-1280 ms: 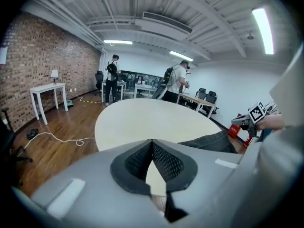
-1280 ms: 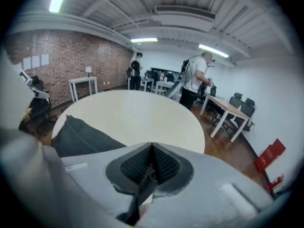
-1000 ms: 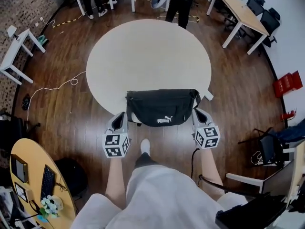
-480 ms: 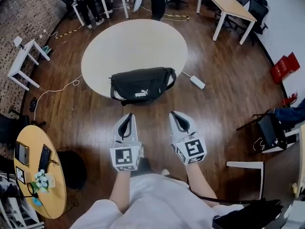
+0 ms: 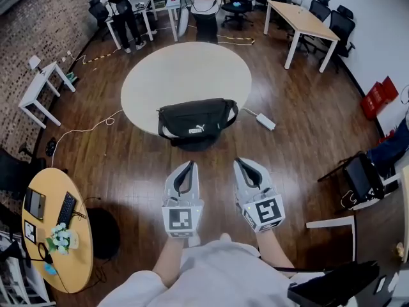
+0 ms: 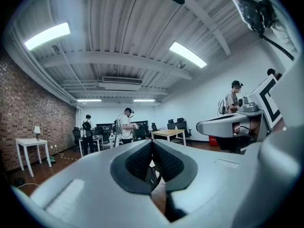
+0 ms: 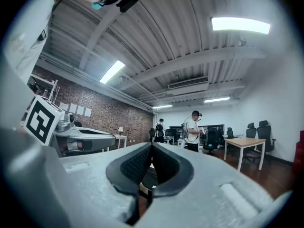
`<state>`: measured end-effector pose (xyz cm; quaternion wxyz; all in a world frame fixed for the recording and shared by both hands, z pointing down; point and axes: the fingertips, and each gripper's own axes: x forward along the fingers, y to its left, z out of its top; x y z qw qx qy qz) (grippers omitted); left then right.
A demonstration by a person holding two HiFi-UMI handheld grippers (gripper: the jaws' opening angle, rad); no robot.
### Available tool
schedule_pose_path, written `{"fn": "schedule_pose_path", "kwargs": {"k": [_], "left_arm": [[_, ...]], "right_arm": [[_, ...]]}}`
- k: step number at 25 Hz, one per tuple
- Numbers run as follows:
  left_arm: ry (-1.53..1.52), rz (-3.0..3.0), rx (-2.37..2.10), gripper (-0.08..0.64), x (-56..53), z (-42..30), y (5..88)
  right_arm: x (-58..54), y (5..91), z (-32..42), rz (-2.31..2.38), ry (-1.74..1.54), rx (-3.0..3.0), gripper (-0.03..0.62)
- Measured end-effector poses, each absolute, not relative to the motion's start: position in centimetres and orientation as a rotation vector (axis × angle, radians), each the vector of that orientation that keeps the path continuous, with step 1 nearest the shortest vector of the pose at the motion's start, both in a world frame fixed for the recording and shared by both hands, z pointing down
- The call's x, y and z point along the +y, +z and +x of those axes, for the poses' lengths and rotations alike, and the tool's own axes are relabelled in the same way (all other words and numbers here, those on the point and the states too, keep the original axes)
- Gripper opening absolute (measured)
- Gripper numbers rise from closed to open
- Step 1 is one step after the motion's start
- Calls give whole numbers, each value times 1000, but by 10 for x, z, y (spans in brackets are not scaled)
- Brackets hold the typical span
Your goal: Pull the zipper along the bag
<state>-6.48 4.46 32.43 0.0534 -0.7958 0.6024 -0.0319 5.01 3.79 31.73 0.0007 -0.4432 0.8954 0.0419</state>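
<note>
Head view: black shoulder bag (image 5: 197, 121) on the round bench's (image 5: 185, 75) near edge, left tongs (image 5: 186, 166) and right tongs (image 5: 241, 165) well apart from it; zipper too small to judge. Left gripper view: pads together, empty. Right gripper view: likewise together, empty, so no pulling looks under way.

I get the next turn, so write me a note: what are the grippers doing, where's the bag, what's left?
Left gripper: fingers shut, empty.
Right gripper: same.
Both hang over the floor, short of the table.
Bag: at the round table's near edge.
Zipper: too small to tell if pulled.
To do: reach the bag, check the zipper, pull it if needed.
</note>
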Motion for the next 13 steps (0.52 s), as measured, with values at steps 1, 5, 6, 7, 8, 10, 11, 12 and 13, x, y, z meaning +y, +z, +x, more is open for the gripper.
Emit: {"fn": "schedule_pose_path", "kwargs": {"k": [1,5,6,7,8,10,11,12,13], "left_arm": [[-97,-2368,1822,17,51,-70,316],[-65,-2196,1843,17,71,-100,295],[-53,-2205,1861,17,74,-106,296],[-47,-2216,1878,17,76,-112,298],[-43,-2227,1892,17,78,-118,300],[-40,-2243,1907,17,81,-127,301],[-42,-2248,1908,17,83,-131,302],[-44,-2251,1908,17,86,-134,302],[-46,-2254,1908,17,88,-137,302]], "right_arm": [[41,316,47,-1390,134,2810,-8],[50,320,29,-1403,147,2824,-8],[53,319,26,-1405,153,2823,-8],[56,318,23,-1407,161,2820,-8],[58,317,20,-1408,168,2817,-8],[62,312,12,-1406,184,2814,-8],[64,310,8,-1406,196,2813,-8],[66,308,5,-1406,208,2812,-8],[68,305,1,-1406,221,2811,-8]]}}
